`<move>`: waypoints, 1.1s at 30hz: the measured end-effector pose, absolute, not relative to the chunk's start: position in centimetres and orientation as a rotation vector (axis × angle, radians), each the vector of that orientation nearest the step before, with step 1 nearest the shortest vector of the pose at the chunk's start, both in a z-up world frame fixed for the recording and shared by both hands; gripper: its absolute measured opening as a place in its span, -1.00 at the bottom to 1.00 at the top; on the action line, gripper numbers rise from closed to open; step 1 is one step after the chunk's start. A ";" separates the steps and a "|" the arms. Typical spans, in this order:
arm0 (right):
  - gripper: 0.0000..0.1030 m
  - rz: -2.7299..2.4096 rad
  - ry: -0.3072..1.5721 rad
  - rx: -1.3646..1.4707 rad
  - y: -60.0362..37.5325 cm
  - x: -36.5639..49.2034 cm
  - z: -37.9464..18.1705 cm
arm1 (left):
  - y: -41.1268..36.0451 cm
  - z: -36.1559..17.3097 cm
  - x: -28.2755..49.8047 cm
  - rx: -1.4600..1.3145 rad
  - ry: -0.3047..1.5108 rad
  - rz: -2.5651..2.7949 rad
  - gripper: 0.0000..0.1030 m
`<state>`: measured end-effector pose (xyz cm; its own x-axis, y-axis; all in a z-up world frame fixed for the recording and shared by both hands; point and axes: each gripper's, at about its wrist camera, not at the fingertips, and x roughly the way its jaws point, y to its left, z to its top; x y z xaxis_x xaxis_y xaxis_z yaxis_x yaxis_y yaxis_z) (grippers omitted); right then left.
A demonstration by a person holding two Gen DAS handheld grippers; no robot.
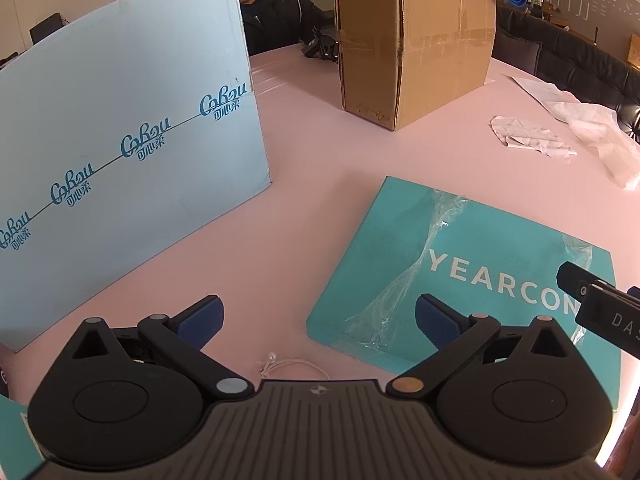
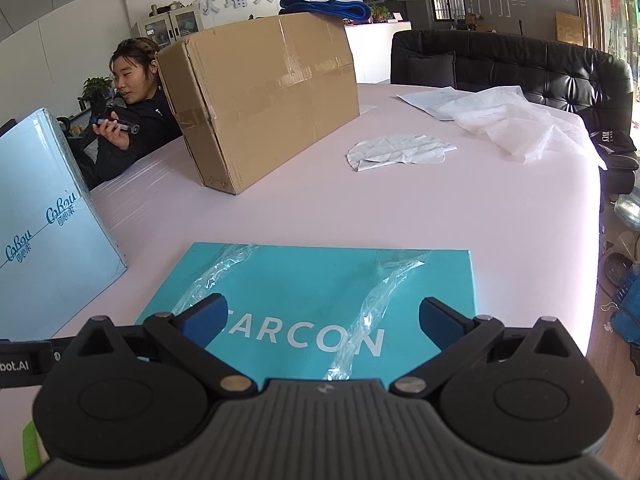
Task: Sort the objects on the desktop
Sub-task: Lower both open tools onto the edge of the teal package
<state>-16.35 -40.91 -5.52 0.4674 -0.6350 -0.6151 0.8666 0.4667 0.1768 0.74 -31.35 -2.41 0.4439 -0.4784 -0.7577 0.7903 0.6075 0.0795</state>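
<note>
Teal box [image 2: 320,280] flat, L gripper [image 1: 319,318] & R gripper [image 2: 322,318] wide apart, empty

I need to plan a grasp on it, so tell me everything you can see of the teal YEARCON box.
The teal YEARCON box is a flat, rectangular cardboard lid or box lying face up on the pink table, white lettering on top. Torn strips of clear tape or film cling across its top. It sits right of the upright light-blue box; both grippers hover open near its front edge, neither touching it.
</note>
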 end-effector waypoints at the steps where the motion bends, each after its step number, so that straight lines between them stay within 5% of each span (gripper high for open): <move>1: 1.00 -0.977 0.517 0.511 -41.0 -16.3 -5.6 | -31.4 -2.5 0.8 0.462 0.761 -0.823 0.99; 33: 1.00 -1.013 0.572 0.488 -42.4 -16.0 -7.5 | -37.7 -5.1 0.7 0.466 0.715 -1.029 0.99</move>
<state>-16.05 -42.37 -7.48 0.4088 -0.6429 -0.6477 0.8868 0.4475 0.1155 0.69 -37.71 -5.09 0.3248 -0.6053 -0.7267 0.8921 0.4513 0.0228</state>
